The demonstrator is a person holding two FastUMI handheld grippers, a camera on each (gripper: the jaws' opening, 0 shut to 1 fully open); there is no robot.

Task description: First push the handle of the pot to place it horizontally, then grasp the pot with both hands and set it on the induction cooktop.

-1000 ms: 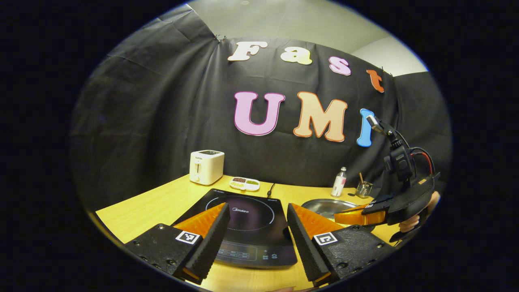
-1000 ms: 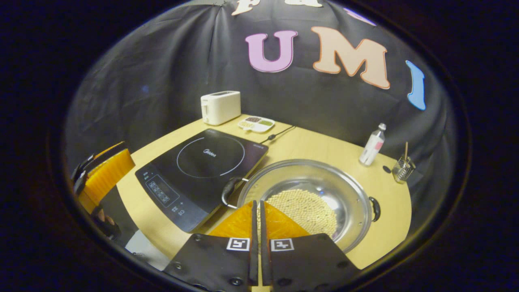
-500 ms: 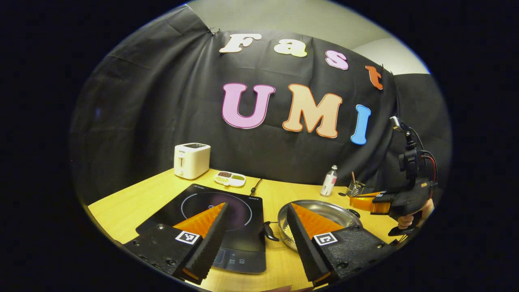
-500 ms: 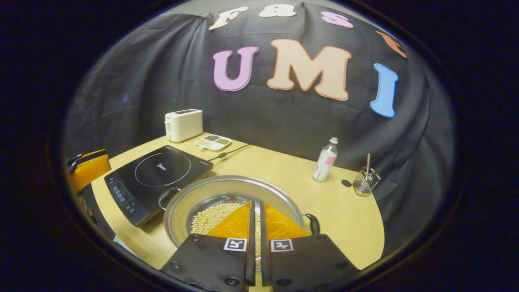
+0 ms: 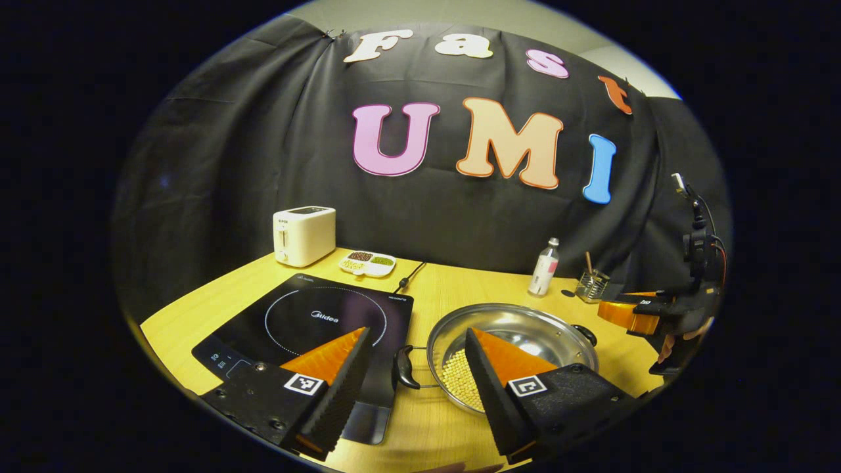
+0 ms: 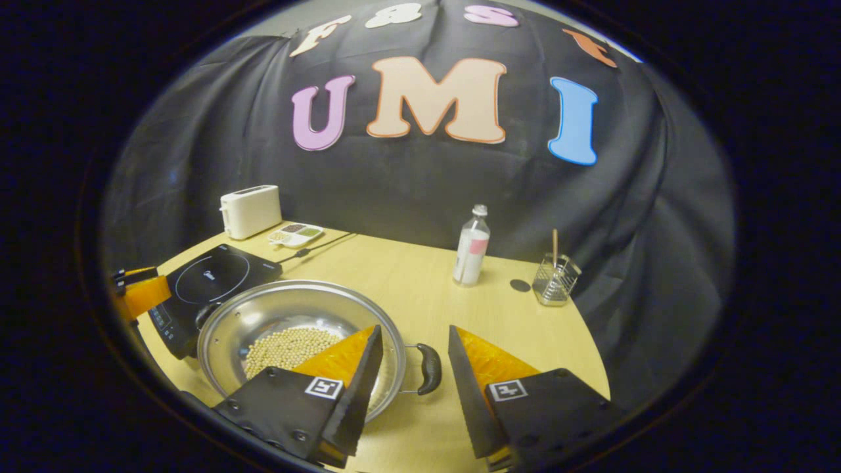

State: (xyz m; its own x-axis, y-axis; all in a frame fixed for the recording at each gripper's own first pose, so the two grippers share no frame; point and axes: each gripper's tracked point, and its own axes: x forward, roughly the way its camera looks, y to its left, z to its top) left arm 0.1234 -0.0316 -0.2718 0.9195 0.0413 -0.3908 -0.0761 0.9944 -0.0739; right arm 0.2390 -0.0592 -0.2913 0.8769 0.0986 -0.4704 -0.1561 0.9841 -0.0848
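with each black loop handle lying between spread fingers, the left gripper [image 5: 412,378] and right gripper [image 6: 415,384] stand wide open, holding nothing, flanking the shallow steel pot of beans [image 6: 289,328] just beside the black induction cooktop [image 5: 309,322], ready for a two-sided grasp.

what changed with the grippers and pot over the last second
The right gripper opened its fingers and swung right, now straddling the pot's right handle without touching it. The left gripper stayed open and shifted right, lining up with the left handle. The pot and induction cooktop stayed put.
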